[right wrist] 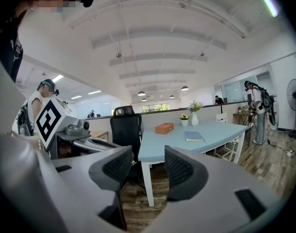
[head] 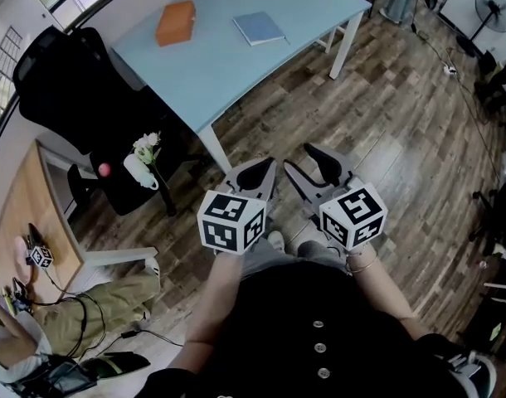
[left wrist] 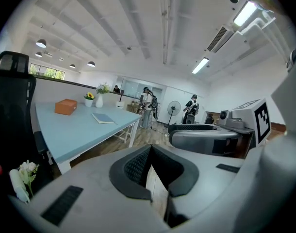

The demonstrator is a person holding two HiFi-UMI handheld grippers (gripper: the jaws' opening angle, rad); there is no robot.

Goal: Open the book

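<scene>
I hold my left claw [head: 261, 172] close to my body, its two dark ribbed jaws pressed together at the tips with nothing between them. In the left gripper view that claw [left wrist: 150, 149] points over the brown wooden plank floor [left wrist: 138, 144]. My right claw [head: 297, 156] sits just beside it, on its right. Its jaws stand well apart, and the gap between them is empty. In the right gripper view I see through that gap [right wrist: 147, 166] to a white table leg and the floor.

The thin blue closed book [head: 259, 28] lies flat on the light blue table with white legs [head: 236, 65], well ahead of both claws and touched by neither. From my right claw the book [right wrist: 194, 136] is ahead and slightly right of the jaws. From my left claw it [left wrist: 103, 118] is ahead and to the left.

A rectangular orange box [head: 175, 23] rests on the same table, left of the book and apart from it. A white vase of flowers [right wrist: 194, 116] stands at the far edge of the table. A black mesh office chair [head: 62, 81] stands at the table's near end, ahead and to the left of my left claw.
</scene>
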